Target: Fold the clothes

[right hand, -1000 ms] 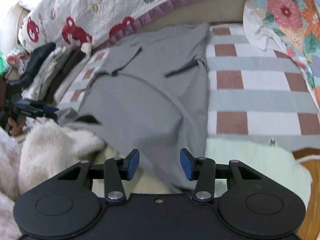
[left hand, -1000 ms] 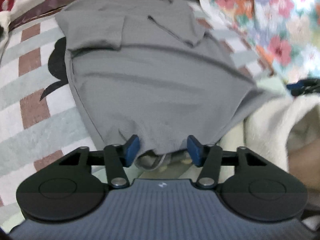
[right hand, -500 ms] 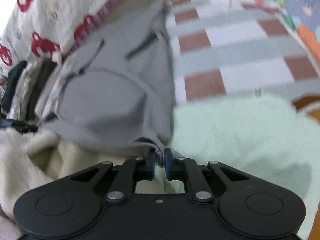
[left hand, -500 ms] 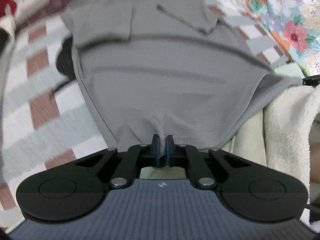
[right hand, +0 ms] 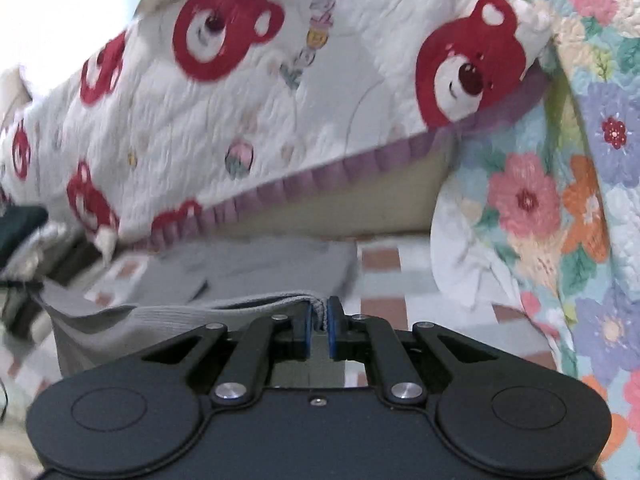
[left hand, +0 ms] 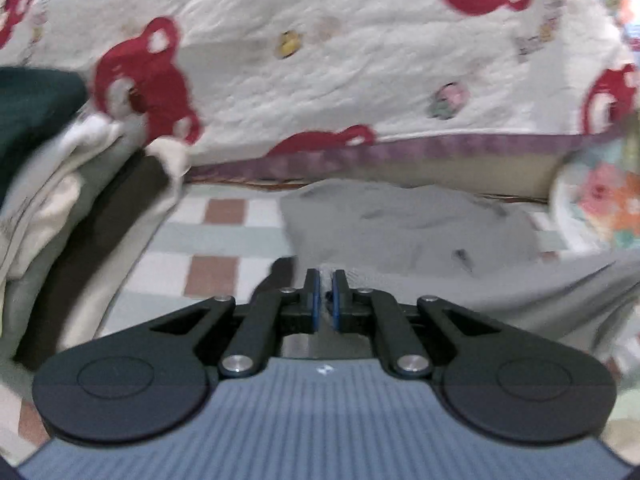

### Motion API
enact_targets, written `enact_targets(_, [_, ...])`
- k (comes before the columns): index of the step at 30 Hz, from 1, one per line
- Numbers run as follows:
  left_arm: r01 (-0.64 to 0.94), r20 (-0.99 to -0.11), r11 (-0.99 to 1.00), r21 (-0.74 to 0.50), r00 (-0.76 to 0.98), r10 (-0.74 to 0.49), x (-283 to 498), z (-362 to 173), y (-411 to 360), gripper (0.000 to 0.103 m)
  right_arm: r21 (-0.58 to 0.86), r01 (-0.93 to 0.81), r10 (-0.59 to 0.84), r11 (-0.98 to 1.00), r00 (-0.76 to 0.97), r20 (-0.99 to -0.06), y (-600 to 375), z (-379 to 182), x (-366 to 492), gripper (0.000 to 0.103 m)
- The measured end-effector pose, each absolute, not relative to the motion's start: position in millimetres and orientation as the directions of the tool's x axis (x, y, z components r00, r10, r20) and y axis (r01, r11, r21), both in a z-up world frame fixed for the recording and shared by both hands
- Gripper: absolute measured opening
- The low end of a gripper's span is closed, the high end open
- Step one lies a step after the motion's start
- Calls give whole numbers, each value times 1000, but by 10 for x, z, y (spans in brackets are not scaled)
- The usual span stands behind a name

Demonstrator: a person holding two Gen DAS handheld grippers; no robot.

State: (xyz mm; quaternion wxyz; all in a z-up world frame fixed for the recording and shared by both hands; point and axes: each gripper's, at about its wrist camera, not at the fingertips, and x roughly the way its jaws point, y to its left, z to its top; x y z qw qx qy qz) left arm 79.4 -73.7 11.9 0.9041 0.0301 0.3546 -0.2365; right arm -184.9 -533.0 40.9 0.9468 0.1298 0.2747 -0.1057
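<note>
A grey shirt (left hand: pixel 404 228) lies on the checked bed cover, its far part flat and its near hem lifted. My left gripper (left hand: pixel 325 280) is shut on the hem's left corner, held low above the cover. The same grey shirt (right hand: pixel 256 268) shows in the right wrist view, with the raised hem stretched leftward from my right gripper (right hand: pixel 319 308), which is shut on the hem's right corner. The cloth between the two grippers hangs in a taut band.
A white quilt with red bears (right hand: pixel 248 112) covers the back of the bed. A stack of folded clothes (left hand: pixel 68 200) stands at the left. A floral quilt (right hand: pixel 568 200) rises at the right. The checked cover (left hand: pixel 216 240) shows beside the shirt.
Both grippers went from open to shut on the shirt's near hem. They have since lifted it and carried it forward toward the far part of the shirt.
</note>
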Motion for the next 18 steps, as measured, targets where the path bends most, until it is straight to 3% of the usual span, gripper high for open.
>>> enact_targets(2, [398, -706, 908, -132, 605, -368, 797, -198, -750, 5, 150, 234, -95, 961, 783, -614, -5345, 135, -1737, 10])
enact_targets(7, [282, -840, 938, -202, 443, -314, 902, -709, -641, 5, 268, 245, -1, 932, 739, -674, -5500, -488, -1752, 11])
enact_targets(12, [272, -821, 938, -216, 469, -325, 946, -714, -620, 6, 395, 264, 94, 880, 719, -688, -5643, -969, -1827, 20])
enact_targets(14, [294, -796, 922, -252, 478, -370, 920, -699, -656, 6, 444, 263, 119, 856, 737, -666, -5673, -1006, -1889, 30])
enact_targets(18, [344, -752, 897, -277, 504, -425, 845, -614, -747, 6, 471, 217, 168, 855, 743, -648, -5652, -1039, -1912, 31])
